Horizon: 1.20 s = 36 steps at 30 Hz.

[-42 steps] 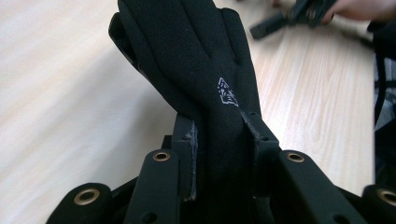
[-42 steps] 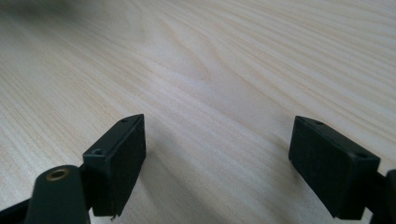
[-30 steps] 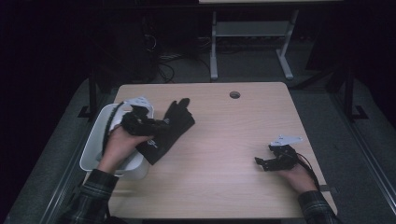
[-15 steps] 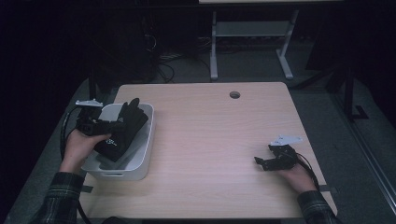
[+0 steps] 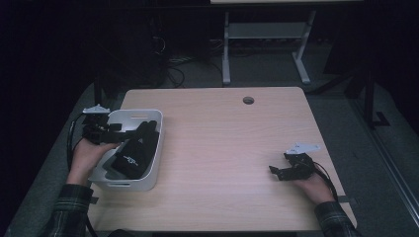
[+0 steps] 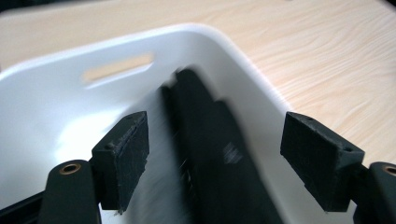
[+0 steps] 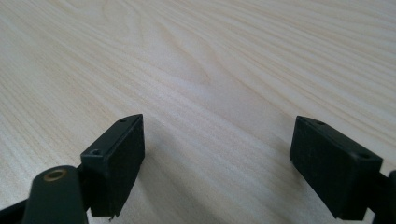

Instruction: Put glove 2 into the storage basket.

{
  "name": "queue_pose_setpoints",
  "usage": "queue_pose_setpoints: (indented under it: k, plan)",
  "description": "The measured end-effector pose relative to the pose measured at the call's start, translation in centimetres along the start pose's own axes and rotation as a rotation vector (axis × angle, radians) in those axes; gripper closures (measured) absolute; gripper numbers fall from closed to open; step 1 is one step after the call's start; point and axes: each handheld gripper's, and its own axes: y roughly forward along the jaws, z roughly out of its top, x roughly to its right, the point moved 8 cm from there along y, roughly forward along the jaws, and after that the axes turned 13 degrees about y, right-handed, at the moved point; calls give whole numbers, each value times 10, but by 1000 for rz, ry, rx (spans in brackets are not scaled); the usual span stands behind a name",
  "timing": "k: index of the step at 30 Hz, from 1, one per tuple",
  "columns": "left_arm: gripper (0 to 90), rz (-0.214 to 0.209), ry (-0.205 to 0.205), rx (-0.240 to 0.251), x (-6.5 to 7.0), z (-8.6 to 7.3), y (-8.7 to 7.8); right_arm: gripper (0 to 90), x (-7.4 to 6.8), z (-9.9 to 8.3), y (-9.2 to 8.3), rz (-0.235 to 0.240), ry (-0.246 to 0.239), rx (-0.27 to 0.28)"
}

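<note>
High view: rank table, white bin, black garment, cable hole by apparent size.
1. table
2. white bin
3. black garment, lying inside the bin
4. cable hole
No close calls; each looks clearly smaller than the one before.

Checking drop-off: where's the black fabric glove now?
High view: the black fabric glove lies inside the white plastic bin at the table's left edge, just ahead of the open left gripper.

Right gripper (image 7: 217, 172): two black jaws rise from the bottom, spread wide apart, nothing between the pads. Below and beyond them is the light wood-grain table (image 7: 196, 60), with soft shadows just under each jaw. Left pad edge looks slightly frayed.
</note>
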Motion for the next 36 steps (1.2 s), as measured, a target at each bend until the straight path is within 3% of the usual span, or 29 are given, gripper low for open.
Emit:
queue_pose_setpoints:
  k: [5,7,12,19,23,29,36]
  plan:
    - [224,-58,63,40,40,26,13,178,0,0,0,1,-1,1]
    - [223,-91,80,61,62,37,23,175,0,0,0,2,-3,-2]
    - [223,-164,129,74,109,50,49,159,0,0,1,3,-6,3]
    - [219,-246,185,46,170,48,91,148,0,0,1,4,-10,3]
    - [212,-271,227,-5,196,30,120,148,0,-1,1,4,-10,2]
    - [210,-285,272,-71,212,7,144,147,0,0,1,5,-13,2]
    - [208,-291,283,-98,216,-2,152,146,0,-1,1,5,-13,2]
